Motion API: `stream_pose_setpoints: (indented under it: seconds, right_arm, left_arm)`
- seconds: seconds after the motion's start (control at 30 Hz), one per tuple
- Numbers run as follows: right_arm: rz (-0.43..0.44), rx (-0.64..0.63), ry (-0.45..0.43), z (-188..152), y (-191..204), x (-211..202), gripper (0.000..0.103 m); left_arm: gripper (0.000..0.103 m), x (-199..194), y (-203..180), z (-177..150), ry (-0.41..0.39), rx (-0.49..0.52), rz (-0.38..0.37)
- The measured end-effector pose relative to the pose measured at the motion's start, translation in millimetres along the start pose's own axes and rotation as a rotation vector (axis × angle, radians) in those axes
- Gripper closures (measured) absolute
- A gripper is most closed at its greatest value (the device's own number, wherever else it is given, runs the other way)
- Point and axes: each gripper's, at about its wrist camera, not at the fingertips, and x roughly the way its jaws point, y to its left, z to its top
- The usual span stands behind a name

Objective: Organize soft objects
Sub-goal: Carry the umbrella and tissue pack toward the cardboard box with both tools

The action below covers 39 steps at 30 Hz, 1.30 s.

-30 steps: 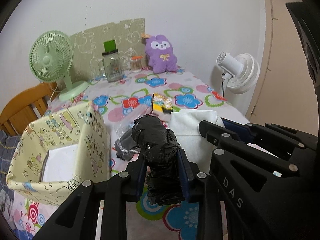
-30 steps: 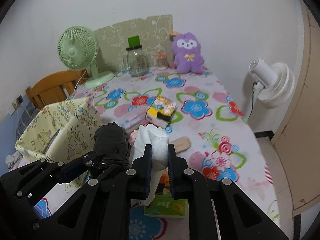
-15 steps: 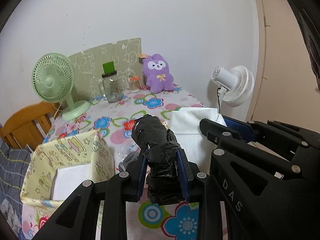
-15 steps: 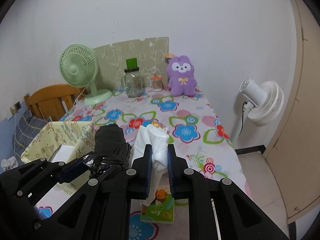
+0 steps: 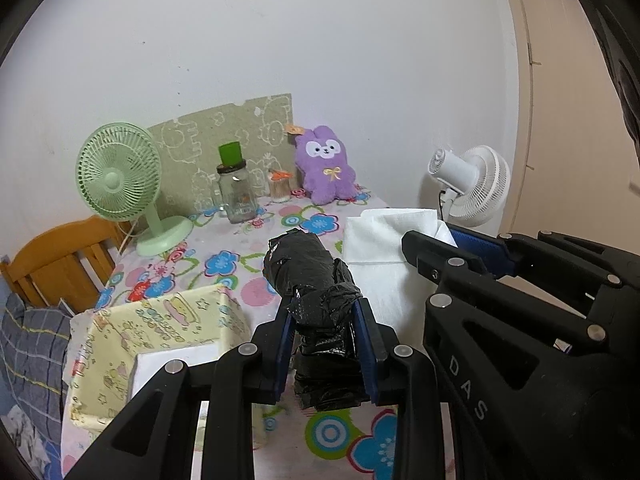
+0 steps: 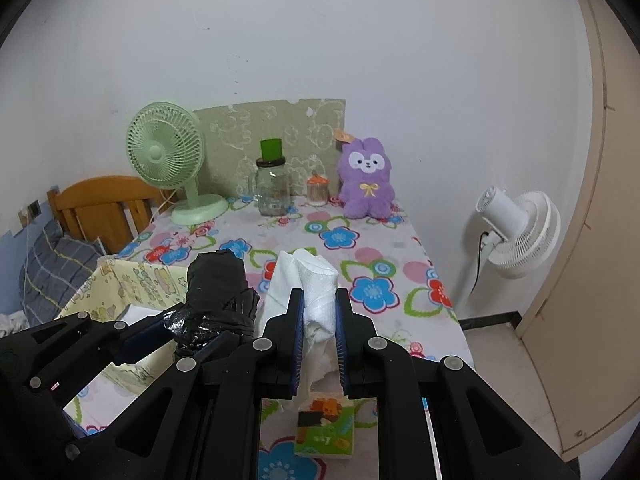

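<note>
My left gripper (image 5: 325,344) is shut on a black plastic roll (image 5: 310,276) and holds it up above the flowered table (image 5: 224,264). My right gripper (image 6: 318,332) is shut on a folded white cloth (image 6: 312,280), held just right of the black roll (image 6: 218,284). The cloth also shows in the left wrist view (image 5: 384,248). A yellow patterned box (image 5: 160,340) stands below and left of the left gripper, with a white sheet inside. It also shows in the right wrist view (image 6: 132,284).
A purple plush rabbit (image 6: 366,178), a glass jar (image 6: 273,192) with a green cup, a small jar and a green fan (image 6: 168,160) stand at the table's back. A green tissue pack (image 6: 325,426) lies below my right gripper. A white fan (image 6: 516,232) stands right; a wooden chair (image 5: 60,260) left.
Both grippers have risen and tilted up with their loads, so the table now sits lower and farther in view. The socks and snack box on the table have dropped out of sight.
</note>
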Motion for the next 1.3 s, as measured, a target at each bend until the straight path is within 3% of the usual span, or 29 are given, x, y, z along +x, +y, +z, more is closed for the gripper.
stream_pose_setpoints:
  seconds: [0.6, 1.3]
  right_arm:
    - [0.096, -0.048, -0.029, 25, 61, 12, 0.086]
    - [0.234, -0.098, 0.045, 21, 143, 77, 0.086]
  left_arm:
    - [0.074, -9, 65, 2, -0.048, -0.019, 0.099]
    - [0.073, 34, 153, -28, 0.044, -0.152, 0.179]
